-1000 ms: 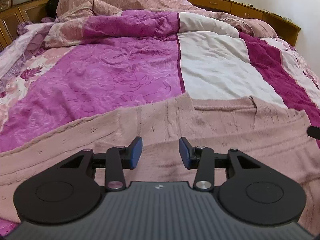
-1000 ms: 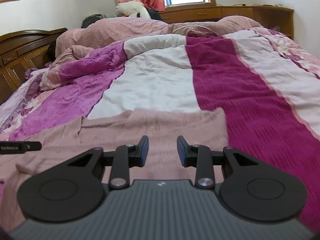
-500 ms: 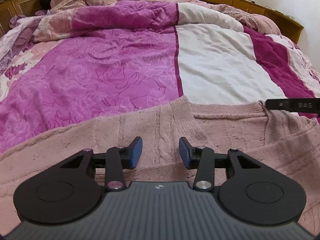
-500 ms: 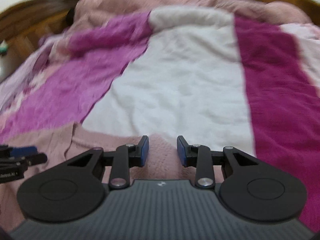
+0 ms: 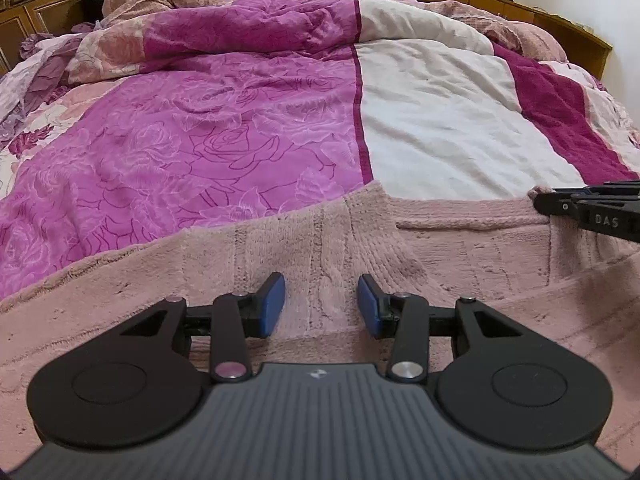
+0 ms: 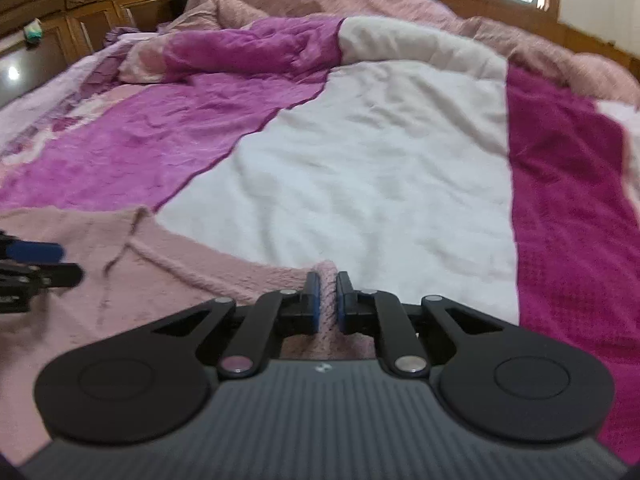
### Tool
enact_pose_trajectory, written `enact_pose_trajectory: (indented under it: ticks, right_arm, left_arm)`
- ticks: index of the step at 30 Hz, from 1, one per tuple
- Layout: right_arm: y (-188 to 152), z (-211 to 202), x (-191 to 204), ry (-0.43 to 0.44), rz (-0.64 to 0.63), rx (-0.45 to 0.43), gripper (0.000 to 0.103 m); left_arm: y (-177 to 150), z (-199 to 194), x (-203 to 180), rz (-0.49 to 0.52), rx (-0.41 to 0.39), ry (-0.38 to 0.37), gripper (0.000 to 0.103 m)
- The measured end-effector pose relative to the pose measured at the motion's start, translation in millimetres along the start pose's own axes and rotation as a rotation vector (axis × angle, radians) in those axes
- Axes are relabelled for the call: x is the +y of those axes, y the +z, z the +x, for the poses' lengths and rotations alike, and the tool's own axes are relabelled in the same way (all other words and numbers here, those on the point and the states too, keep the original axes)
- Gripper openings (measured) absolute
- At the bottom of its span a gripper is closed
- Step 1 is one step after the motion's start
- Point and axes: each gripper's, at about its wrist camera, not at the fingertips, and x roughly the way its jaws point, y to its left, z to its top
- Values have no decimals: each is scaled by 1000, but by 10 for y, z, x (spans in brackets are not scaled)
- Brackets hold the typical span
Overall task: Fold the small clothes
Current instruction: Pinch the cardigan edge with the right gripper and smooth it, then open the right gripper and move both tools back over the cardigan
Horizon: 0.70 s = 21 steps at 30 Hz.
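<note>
a pink knit garment point(image 5: 420, 248) lies spread flat across the near edge of the bed, over the patterned quilt point(image 5: 200, 148). at 9 o'clock of it the left gripper point(image 5: 321, 306) hovers low above the knit, jaws about half open with only flat cloth below them and nothing pinched. at 3 o'clock the right gripper point(image 6: 328, 302) sits at the garment's far edge, where a ridge of pink knit stands between the blue pads; its jaws are closing on that ridge and look nearly together. the step in hand seems to be taking hold for a first fold. next, the left jaws likely need to drop and nip the cloth too, so both sides lift evenly without dragging the quilt.
</note>
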Motion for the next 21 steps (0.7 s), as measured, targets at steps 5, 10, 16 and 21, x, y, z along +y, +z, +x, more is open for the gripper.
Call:
enact_pose_trajectory:
  ticks: [5, 10, 16, 21]
  right_arm:
    - [-9, 105, 93, -49, -23, 17, 15]
    - [36, -123, 81, -49, 100, -31, 43]
    - [-73, -606, 172, 6, 212, -115, 56]
    - [-290, -867, 273, -7, 272, -117, 56]
  left_arm:
    - [-48, 13, -60, 54, -20, 23, 49]
    - [-42, -12, -35, 46, -26, 15, 49]
    - [-7, -185, 1, 25, -29, 5, 49]
    - [69, -262, -77, 58, -61, -4, 49]
